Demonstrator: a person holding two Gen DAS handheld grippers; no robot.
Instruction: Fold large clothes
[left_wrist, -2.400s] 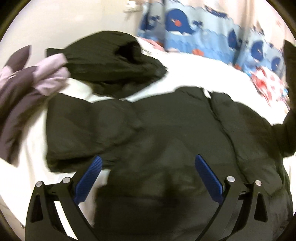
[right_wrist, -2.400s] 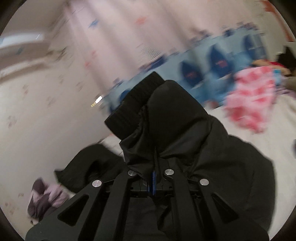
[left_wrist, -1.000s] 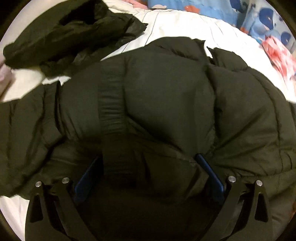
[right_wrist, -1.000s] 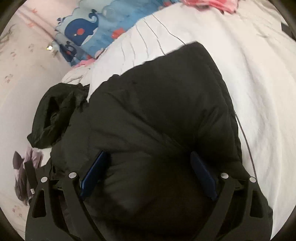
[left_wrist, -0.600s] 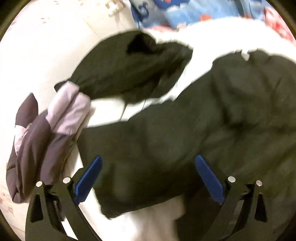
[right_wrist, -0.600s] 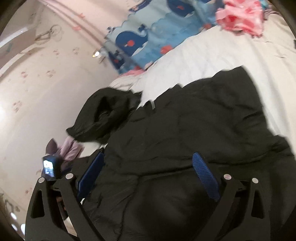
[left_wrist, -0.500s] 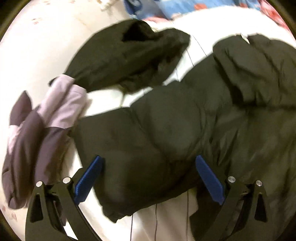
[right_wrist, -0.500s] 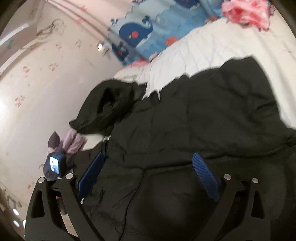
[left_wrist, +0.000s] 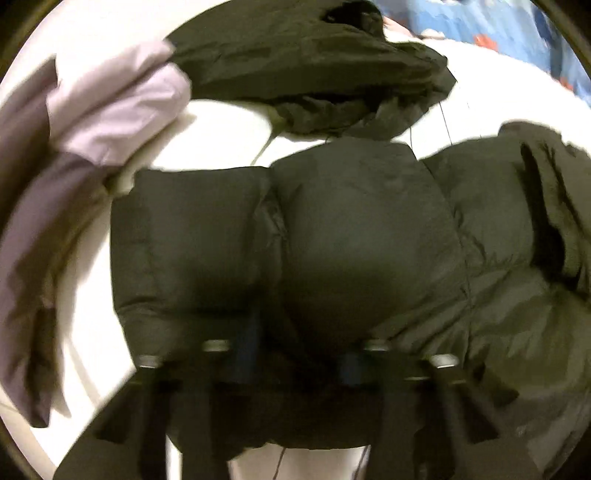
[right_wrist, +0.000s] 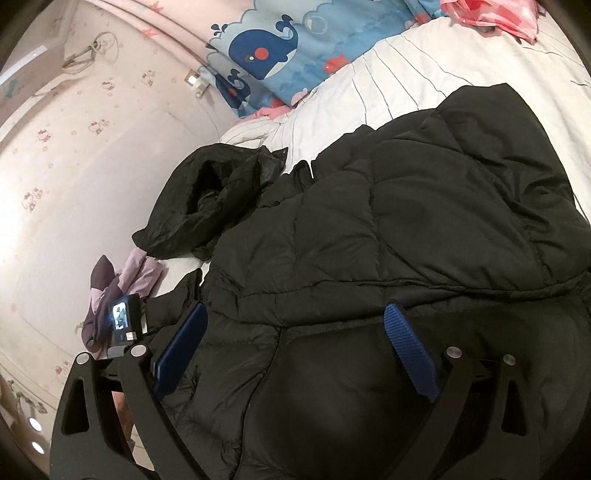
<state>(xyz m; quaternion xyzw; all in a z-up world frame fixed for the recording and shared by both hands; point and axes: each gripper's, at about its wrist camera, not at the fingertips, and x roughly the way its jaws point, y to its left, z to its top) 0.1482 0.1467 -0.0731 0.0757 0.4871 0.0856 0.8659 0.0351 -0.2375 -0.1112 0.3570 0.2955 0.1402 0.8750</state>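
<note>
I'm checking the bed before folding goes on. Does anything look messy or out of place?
Yes. Beyond the puffer jacket being folded, a second dark jacket lies crumpled on the white bedding, and a purple garment is bunched at the bed's edge.

A white bed (right_wrist: 424, 70) with thin dark stitch lines fills the room. At twelve o'clock, against the head end, lies a blue whale-print quilt (right_wrist: 295, 48), and a pink crumpled cloth (right_wrist: 491, 14) sits at one o'clock by the far edge. A purple and lilac garment (left_wrist: 74, 155) is bunched at nine o'clock at the bed's edge. The pale pink wall (right_wrist: 85, 155) carries small printed figures, with a wall socket (right_wrist: 195, 81) at eleven o'clock just beside the quilt's corner.
</note>
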